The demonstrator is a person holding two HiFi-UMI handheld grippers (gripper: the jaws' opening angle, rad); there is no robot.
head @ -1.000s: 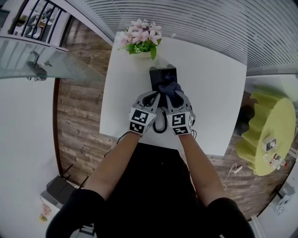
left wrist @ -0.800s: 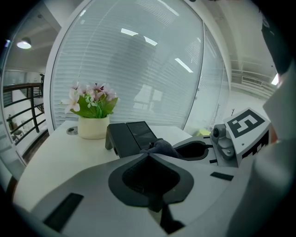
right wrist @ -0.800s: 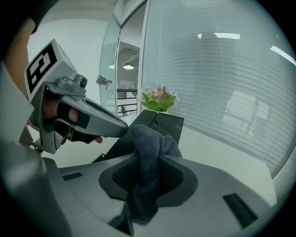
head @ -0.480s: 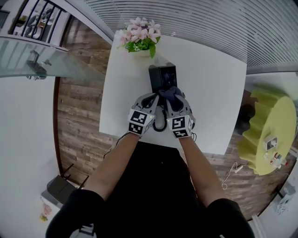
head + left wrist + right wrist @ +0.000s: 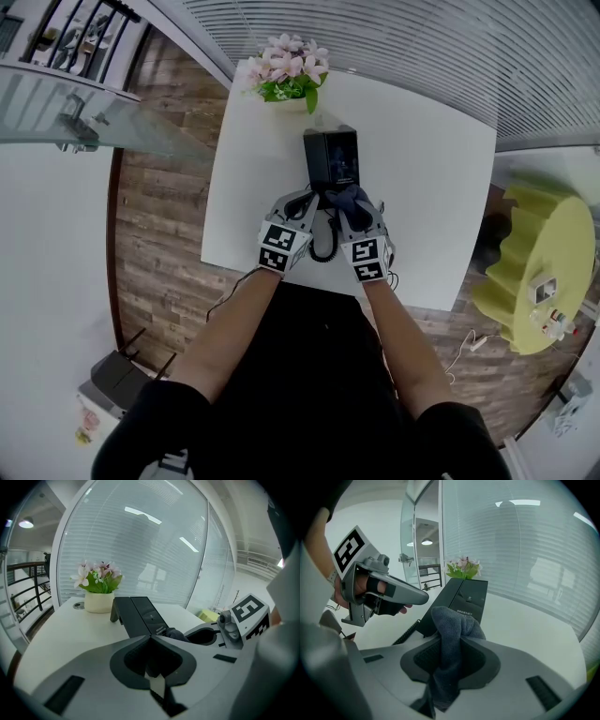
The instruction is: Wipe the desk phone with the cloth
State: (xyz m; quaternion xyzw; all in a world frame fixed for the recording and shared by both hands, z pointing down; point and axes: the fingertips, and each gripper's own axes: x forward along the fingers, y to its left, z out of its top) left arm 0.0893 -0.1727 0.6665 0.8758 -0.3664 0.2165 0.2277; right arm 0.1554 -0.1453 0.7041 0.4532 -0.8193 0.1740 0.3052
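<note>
The right hand-held gripper (image 5: 455,637) is holding the dark cloth (image 5: 451,620) against the near end of the desk phone (image 5: 330,155).

The phone is sitting near the middle of the white tabletop (image 5: 431,187), sloping up toward a pot of pink flowers (image 5: 286,73) at the far edge, and its coiled cord (image 5: 323,246) is trailing back between the 2 grippers. The right gripper's jaws are clamping the cloth, which is bunching up above them and hanging down below. The left hand-held gripper (image 5: 150,638) is hovering just beside the right one, and its jaws are resting together with nothing showing between them. Whether the cloth is actually touching the phone cannot be told.
</note>
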